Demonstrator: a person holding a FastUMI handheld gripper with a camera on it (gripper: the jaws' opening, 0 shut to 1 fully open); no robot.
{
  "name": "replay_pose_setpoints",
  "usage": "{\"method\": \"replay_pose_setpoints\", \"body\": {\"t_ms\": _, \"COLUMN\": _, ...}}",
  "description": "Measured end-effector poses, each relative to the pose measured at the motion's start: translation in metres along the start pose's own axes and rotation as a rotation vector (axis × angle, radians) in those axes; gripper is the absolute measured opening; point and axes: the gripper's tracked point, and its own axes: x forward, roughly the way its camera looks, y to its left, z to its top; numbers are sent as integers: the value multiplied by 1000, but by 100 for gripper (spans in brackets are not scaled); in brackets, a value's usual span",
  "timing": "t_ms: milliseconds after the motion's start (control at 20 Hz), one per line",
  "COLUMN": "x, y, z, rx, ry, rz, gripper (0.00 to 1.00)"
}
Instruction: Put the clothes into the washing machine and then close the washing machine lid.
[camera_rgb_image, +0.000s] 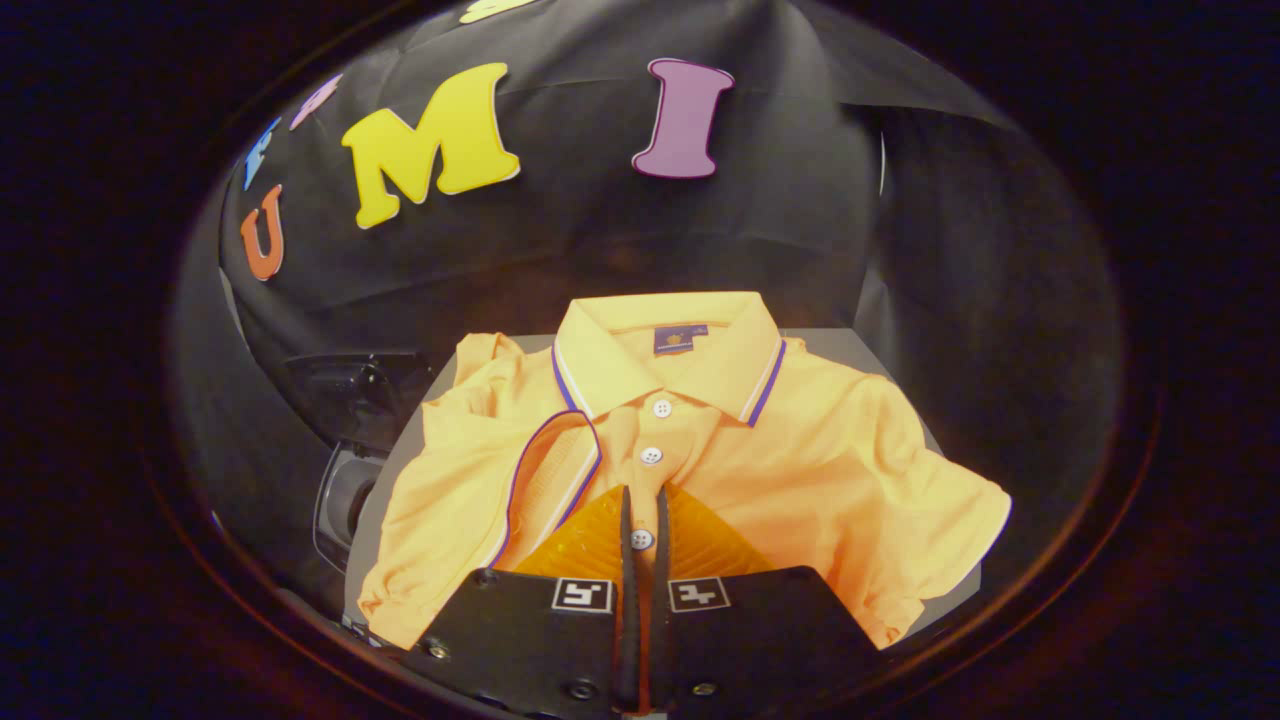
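Black cloth hangs behind and to both sides of your grey worktop (850, 345), closing it in at the back. Your orange polo shirt (800, 460) lies spread face up over nearly the whole surface, collar toward the cloth, buttons running straight down toward you; only thin grey strips show past the right shoulder and beside the left sleeve, so you have little bare margin on either side. The right sleeve reaches almost to the worktop's edge, and the left sleeve is folded over the chest.

Your gripper (643, 520) sits low over the shirt's button line, its fingers drawn nearly together with just a narrow slot between them. A button and a strip of fabric show in that slot, but you cannot tell whether the fingers actually pinch the cloth.

Left of the worktop stands a dark washing machine (350, 440), its lid raised; shadow hides whatever is inside.
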Motion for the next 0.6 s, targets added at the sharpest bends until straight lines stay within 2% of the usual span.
{"method": "replay_pose_setpoints", "body": {"t_ms": 300, "x": -5, "y": 0, "z": 4, "rx": 34, "ry": 26, "rz": -33, "gripper": 7}}
{"method": "replay_pose_setpoints", "body": {"t_ms": 500, "x": -35, "y": 5, "z": 39, "rx": -51, "ry": -100, "rz": -94, "gripper": 6}}
{"method": "replay_pose_setpoints", "body": {"t_ms": 600, "x": -57, "y": 26, "z": 59, "rx": -85, "ry": -162, "rz": -72, "gripper": 6}}
